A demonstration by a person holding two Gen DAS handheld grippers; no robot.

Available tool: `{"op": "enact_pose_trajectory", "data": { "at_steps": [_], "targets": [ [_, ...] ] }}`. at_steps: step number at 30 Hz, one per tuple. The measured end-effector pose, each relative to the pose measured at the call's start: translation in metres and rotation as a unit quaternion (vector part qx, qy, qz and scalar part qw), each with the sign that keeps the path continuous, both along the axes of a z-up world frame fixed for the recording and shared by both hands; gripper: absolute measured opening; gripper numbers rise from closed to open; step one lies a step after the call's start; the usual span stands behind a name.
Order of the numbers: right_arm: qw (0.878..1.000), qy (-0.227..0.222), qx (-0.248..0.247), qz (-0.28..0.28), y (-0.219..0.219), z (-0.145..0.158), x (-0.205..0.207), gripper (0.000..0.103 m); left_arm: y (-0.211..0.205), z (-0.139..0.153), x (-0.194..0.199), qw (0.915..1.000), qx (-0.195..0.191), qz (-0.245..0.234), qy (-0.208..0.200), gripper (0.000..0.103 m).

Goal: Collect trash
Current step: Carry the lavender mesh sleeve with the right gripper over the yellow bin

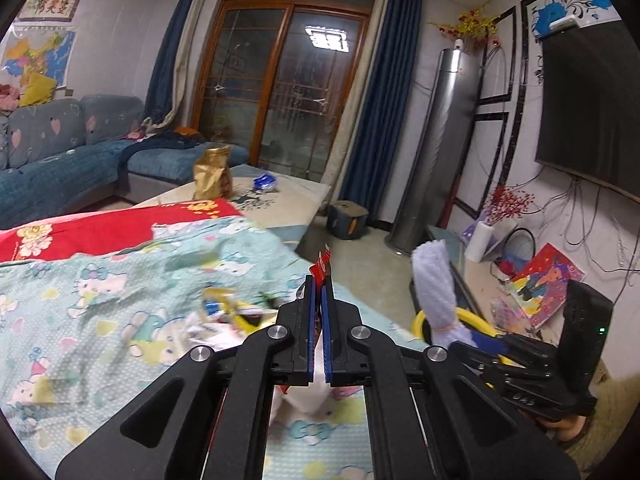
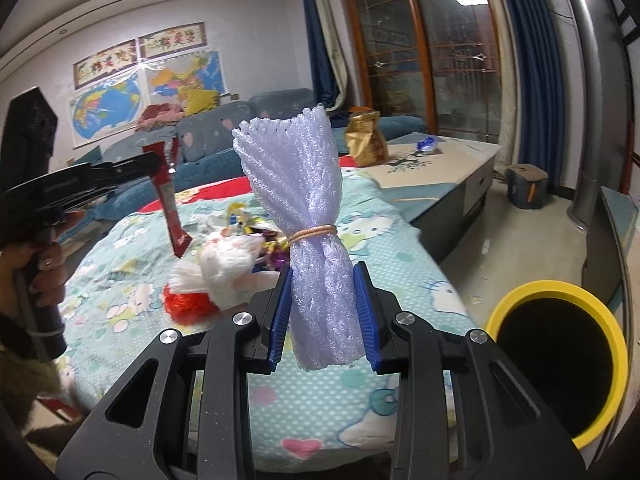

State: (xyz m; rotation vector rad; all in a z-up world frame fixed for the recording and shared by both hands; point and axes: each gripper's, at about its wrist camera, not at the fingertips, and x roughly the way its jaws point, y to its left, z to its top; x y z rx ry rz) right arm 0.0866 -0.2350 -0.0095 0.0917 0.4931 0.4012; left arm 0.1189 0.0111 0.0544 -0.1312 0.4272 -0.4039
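Wrapper (image 1: 322, 266) detail first: from your left wrist view only a red tip pokes out beyond the closed left gripper (image 1: 319, 280), the rest hidden between the blue pads. Your right wrist view shows its full length, a long flat red sachet with a serrated end, hanging clear above the cartoon-print quilt (image 2: 328, 396). Trash pile (image 2: 240, 248) on the quilt is blurred in the left view; crinkled white plastic, red film and shiny wrappers (individual pieces hard to separate). Your right gripper (image 2: 325, 280) clamps a white foam net sleeve (image 2: 308, 200), ribbed, flared at top, cinched by a rubber band. Yellow-rimmed bin (image 2: 560, 360), round, dark inside, is partly cut off at right.
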Motion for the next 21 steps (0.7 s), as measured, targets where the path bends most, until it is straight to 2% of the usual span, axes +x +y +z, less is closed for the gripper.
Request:
{"op": "enact_pose_trajectory", "data": {
  "at_steps": [21],
  "targets": [
    [0.996, 0.023, 0.012, -0.080, -0.049, -0.004, 0.004, 0.025, -0.076, -0.009, 0.001, 0.9980, -0.005, -0.062, 0.002, 0.003]
  ]
}}
